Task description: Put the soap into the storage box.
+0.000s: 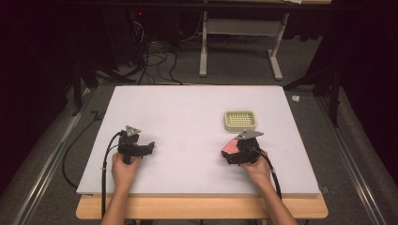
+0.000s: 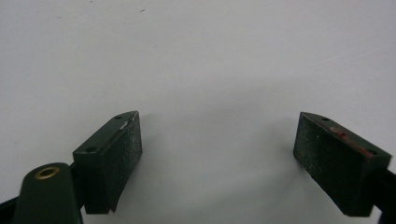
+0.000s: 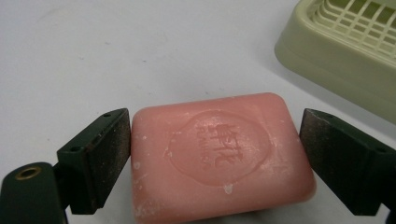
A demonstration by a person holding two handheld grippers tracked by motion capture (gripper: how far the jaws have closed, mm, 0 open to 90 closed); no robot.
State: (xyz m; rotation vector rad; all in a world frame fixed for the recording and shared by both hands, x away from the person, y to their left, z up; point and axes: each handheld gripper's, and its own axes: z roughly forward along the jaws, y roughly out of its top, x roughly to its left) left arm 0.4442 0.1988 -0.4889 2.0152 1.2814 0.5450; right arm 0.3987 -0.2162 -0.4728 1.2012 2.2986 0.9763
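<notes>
A pink bar of soap (image 3: 219,154) with a stamped seal lies flat on the white table. My right gripper (image 3: 215,156) is open around it, one jaw at each short end, the left pad close against the bar. In the high view the soap (image 1: 230,146) peeks out at the front of my right gripper (image 1: 228,153). A cream soap dish (image 1: 240,120) with a grid insert stands just beyond it, and its wall (image 3: 336,65) rises at the upper right of the right gripper view. My left gripper (image 1: 151,146) rests at the left of the table, open (image 2: 217,149) with bare table between its pads.
The white tabletop (image 1: 187,112) stretches wide between and beyond the two grippers. A wooden edge (image 1: 202,206) runs along the near side. Cables and a table frame (image 1: 239,28) sit on the floor behind the far edge.
</notes>
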